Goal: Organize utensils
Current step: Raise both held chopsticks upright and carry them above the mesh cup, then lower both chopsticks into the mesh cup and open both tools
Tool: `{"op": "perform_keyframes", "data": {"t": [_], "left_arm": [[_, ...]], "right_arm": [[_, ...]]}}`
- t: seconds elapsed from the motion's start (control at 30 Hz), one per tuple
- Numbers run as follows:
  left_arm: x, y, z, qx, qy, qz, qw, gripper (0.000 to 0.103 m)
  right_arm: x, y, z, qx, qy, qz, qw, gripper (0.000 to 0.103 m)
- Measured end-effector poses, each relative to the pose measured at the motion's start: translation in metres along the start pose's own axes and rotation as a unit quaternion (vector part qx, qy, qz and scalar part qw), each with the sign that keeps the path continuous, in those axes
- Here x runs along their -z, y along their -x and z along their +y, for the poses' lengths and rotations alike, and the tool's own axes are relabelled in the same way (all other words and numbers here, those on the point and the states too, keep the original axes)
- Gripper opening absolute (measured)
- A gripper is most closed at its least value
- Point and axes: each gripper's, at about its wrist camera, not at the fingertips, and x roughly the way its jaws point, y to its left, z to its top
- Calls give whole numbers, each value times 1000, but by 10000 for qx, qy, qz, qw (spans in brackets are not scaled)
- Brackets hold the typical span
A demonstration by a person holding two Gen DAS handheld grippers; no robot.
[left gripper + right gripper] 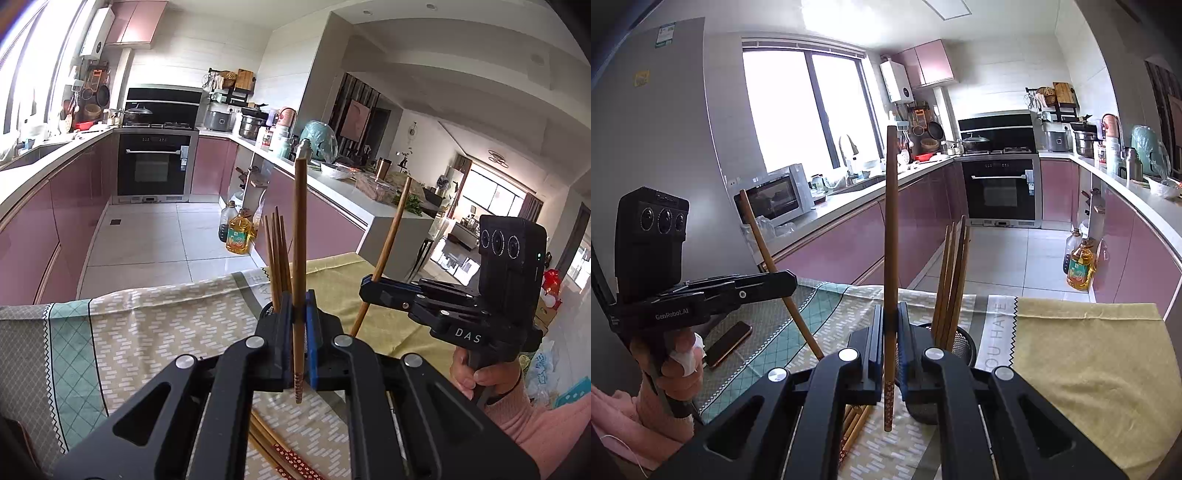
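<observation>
While each gripper was clamped on one chopstick, both sticks were held upright above the cloth-covered counter point(155, 325). Left gripper point(298, 306) was shut on a chopstick point(300, 236); right gripper point(890, 321) was shut on another chopstick point(891, 236). More chopsticks point(951, 280) were stood in a black mesh holder point(962, 345) just beyond; loose chopsticks point(273, 446) were left lying near.

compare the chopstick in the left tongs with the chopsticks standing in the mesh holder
The chopstick in the left tongs is single and clamped between shut fingers above the table; the chopsticks in the holder are a bunch, standing free in the black mesh holder.
The held one has its patterned end pointing down; the holder hides the bunch's lower ends.
Both are brown wood and roughly upright.
</observation>
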Motion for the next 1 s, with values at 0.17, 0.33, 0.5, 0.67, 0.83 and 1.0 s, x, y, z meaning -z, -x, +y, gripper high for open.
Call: {"op": "perform_keyframes", "data": {"t": [0.17, 0.33, 0.5, 0.67, 0.83, 1.0], "left_arm": [[-4, -5, -2, 16, -10, -19, 10000, 7], [-6, -8, -3, 32, -19, -24, 10000, 7], [-9, -10, -4, 41, -27, -48, 10000, 7], [-13, -11, -7, 42, -44, -48, 10000, 7], [-17, -13, -8, 54, -57, -59, 10000, 7], [-18, -12, -9, 62, -64, -74, 9999, 7]], "right_arm": [[-3, 1, 2, 8, 27, -43, 10000, 6], [-4, 1, 2, 21, 47, -60, 10000, 6], [-6, 2, 1, 33, 43, -71, 10000, 6], [-7, 3, 1, 46, 51, -85, 9999, 6], [-11, 3, 0, 48, 54, -93, 9999, 6], [-14, 3, -1, 56, 74, -102, 9999, 6]]}}
